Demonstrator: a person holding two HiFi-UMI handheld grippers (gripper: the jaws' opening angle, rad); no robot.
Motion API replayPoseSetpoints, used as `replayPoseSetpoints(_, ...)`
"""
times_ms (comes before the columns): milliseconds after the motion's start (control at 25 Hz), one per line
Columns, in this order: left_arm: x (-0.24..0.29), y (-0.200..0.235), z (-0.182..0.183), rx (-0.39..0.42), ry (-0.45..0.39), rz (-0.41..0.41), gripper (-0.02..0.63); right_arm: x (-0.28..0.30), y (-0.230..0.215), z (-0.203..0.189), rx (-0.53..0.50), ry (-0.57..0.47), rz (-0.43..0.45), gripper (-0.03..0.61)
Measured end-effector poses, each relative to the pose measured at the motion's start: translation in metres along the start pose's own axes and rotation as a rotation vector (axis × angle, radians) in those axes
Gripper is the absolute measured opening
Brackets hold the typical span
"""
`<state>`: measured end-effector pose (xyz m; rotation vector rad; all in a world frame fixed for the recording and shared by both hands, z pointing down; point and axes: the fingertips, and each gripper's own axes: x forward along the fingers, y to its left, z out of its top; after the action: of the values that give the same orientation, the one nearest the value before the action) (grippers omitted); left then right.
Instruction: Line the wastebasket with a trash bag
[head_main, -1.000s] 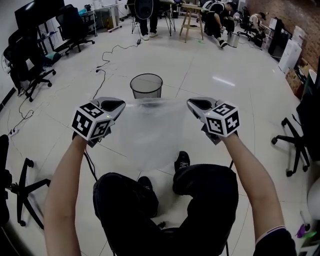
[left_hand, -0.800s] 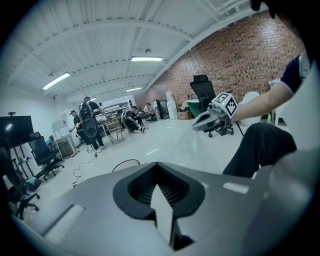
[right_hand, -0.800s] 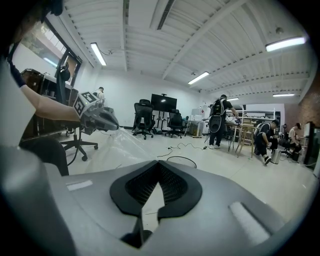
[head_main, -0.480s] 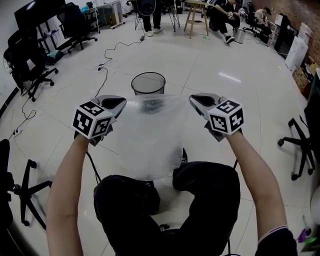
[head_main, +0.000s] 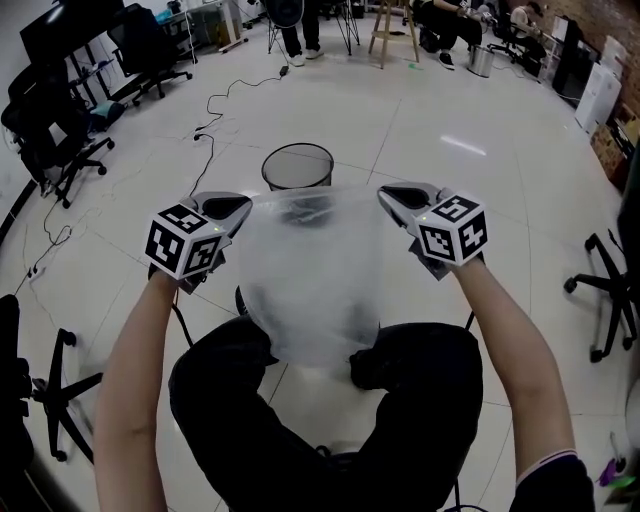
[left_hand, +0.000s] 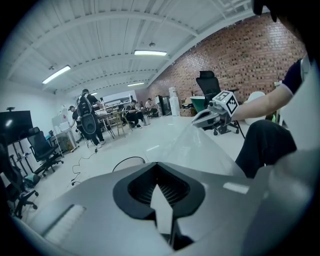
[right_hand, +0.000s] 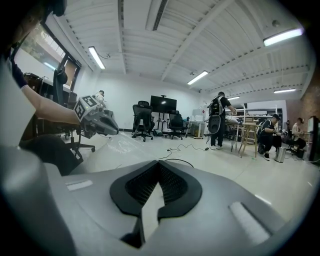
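Ahead, trash bag (head_main: 310, 275) hangs before wastebasket (head_main: 297, 166), cable (head_main: 213, 118) beyond.

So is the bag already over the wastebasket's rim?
No, the bag hangs between the left claw and right claw, the wastebasket bare beyond it.

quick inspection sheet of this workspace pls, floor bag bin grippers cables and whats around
surface: pale glossy tiled floor
job's things: clear trash bag held up, mouth stretched; mesh wastebasket upright beyond it, unlined
clutter: nothing seen
grippers: left hand-held gripper and right hand-held gripper both shut on the bag's rim
cables: black cable snaking over floor left of wastebasket
surroundings: office chairs at left, people at far end
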<state>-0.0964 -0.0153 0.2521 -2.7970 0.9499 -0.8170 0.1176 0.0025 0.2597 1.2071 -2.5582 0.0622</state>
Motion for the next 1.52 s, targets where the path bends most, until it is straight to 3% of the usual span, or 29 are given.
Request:
replayPoseSetpoints(520, 0.058, 0.079, -0.018, 0.012, 0.043, -0.055, 0.011, 0.089, -0.049, -0.005, -0.015, 0.108, 0.024, 0.002)
replayPoseSetpoints(880, 0.122, 0.134, -0.033, -0.024, 0.085, -0.068, 0.011, 0.155, -0.099, -0.023, 0.010, 0.160, 0.062, 0.002)
replayPoseSetpoints(1120, 0.142, 0.150, -0.043, -0.047, 0.121, -0.072, 0.011, 0.180, -0.116, -0.033, 0.043, 0.157, 0.099, 0.002)
replayPoseSetpoints(1320, 0.161, 0.155, -0.043, -0.027, 0.161, -0.091, 0.011, 0.190, -0.125, -0.048, 0.039, 0.228, 0.173, 0.002)
replayPoseSetpoints(1520, 0.193, 0.174, -0.053, -0.031, 0.174, -0.117, 0.011, 0.213, -0.150, -0.053, 0.036, 0.280, 0.191, 0.002)
